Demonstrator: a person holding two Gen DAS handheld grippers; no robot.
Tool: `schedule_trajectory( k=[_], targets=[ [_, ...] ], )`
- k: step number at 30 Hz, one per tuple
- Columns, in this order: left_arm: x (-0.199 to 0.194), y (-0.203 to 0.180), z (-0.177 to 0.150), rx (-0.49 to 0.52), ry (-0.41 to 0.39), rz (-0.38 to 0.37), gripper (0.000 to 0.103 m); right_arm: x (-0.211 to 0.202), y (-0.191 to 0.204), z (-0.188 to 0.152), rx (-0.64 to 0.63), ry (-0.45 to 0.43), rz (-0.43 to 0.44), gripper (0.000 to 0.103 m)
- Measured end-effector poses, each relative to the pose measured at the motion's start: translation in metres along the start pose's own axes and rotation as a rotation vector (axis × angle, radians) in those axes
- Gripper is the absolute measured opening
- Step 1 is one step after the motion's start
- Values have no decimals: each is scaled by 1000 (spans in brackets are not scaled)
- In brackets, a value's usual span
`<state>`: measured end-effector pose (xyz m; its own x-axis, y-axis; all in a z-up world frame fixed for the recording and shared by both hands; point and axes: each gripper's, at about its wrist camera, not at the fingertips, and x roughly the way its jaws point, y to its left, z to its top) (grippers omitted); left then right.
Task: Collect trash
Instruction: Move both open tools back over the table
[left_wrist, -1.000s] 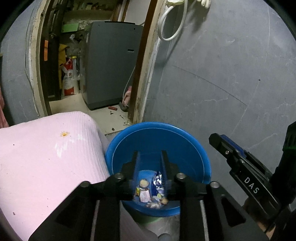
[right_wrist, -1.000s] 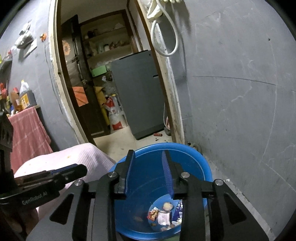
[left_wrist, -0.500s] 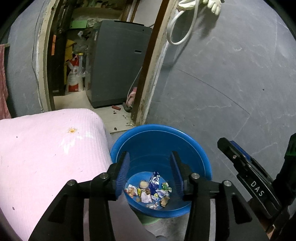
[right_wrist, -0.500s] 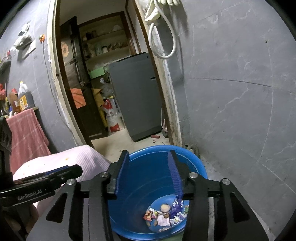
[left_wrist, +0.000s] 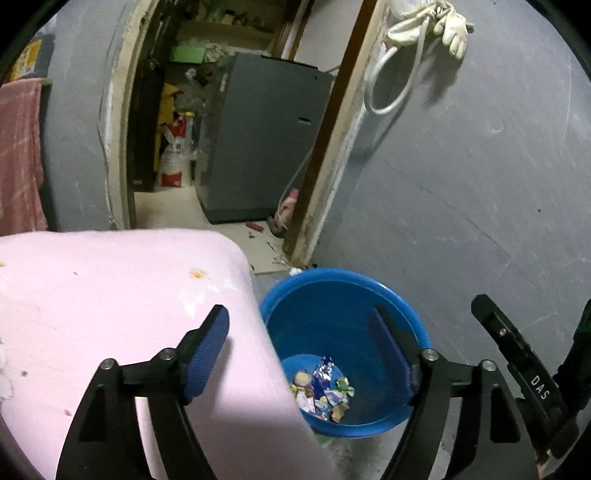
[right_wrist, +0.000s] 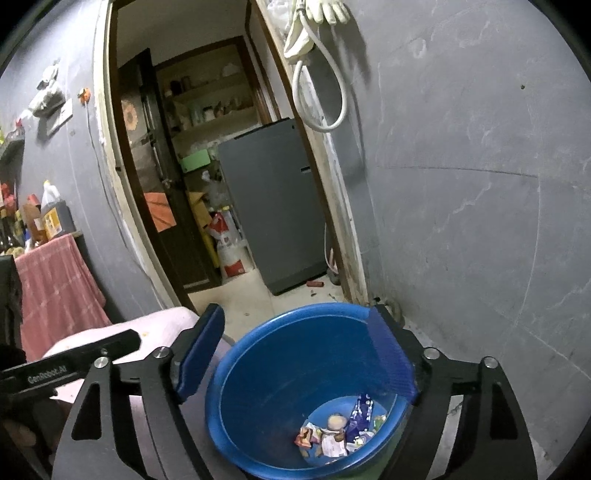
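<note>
The wrappers (right_wrist: 340, 428) lie at the bottom of the blue bucket (right_wrist: 258, 369), below and ahead of both grippers, the right gripper (right_wrist: 295, 354) more directly above it than the left gripper (left_wrist: 299, 350), both wide open and holding nothing.

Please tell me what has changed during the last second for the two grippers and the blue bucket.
Both the left gripper and the right gripper opened wide, holding nothing. The left one also drew back toward the pink cover. The blue bucket and the wrappers at its bottom stayed in place.
</note>
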<state>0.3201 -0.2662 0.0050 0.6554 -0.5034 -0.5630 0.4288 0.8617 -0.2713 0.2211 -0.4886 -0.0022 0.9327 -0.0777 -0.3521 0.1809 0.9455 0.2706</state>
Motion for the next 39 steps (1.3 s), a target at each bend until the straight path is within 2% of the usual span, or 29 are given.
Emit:
schedule_trajectory(
  k=[4,5,6,9,10,11,12,14,27,33,39],
  targets=[
    [-20,5,6,14,-50,23,79,-4,5,2,-6,-11,7,93],
    [-25,5,6,23,-59,35,80,-5,6,2,-8,-12,12,101],
    [-28,5,6,28,-65,42,80,-6,7,3,-9,-16,15,103],
    [-40,5,6,47,-97,79,82,-12,12,5,-18,-31,30,103],
    [-44,5,5,55,-110,94,86,-13,14,5,-26,-34,31,103],
    [-49,5,5,61,-123,104,96,-14,17,6,-34,-36,30,103],
    [-52,5,4,63,-134,111,99,-15,20,7,-43,-38,29,103],
    [-63,6,2,71,-172,120,99,-17,24,7,-55,-39,31,103],
    [-102,13,-3,68,-237,132,99,-41,49,17,-111,-74,49,103],
    [-131,16,-6,64,-287,133,100,-62,69,11,-169,-97,45,103],
    [-155,14,-19,100,-324,168,101,-80,80,4,-162,-122,31,103]
  ],
)
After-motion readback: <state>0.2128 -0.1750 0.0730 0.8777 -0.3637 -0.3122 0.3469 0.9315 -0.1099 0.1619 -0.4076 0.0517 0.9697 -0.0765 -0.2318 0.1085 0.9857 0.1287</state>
